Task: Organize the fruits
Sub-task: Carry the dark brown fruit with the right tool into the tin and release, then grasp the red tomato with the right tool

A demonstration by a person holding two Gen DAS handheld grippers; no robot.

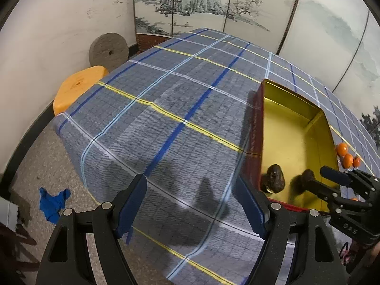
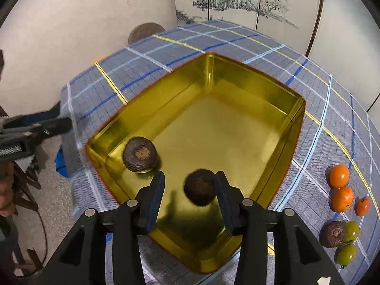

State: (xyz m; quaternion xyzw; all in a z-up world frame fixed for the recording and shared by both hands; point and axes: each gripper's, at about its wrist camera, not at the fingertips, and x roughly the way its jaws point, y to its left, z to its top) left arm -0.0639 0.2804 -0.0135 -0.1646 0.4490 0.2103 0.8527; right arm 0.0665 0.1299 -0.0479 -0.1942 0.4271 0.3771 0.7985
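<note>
- The right tool hangs over the near end of a rectangular tin box with a gold inside and red outer walls, which sits on the surface under a grey-blue checked cloth with yellow and blue stripes.
- Its blue-padded jaws stand partly apart, with a round dark brown fruit in the gap: the fruit lies against the right-hand pad, while a clear space shows at the other, so it is not squeezed.
- A second dark brown fruit with a paler round patch on top rests on the tin's floor near the left wall, just beyond the tool's left finger.
- On the cloth to the right of the tin lie three small orange fruits in a cluster, and nearer, another dark brown fruit touching two small green fruits.
- The left tool is held wide with nothing between its jaws, above bare cloth to the left of the tin.
</note>
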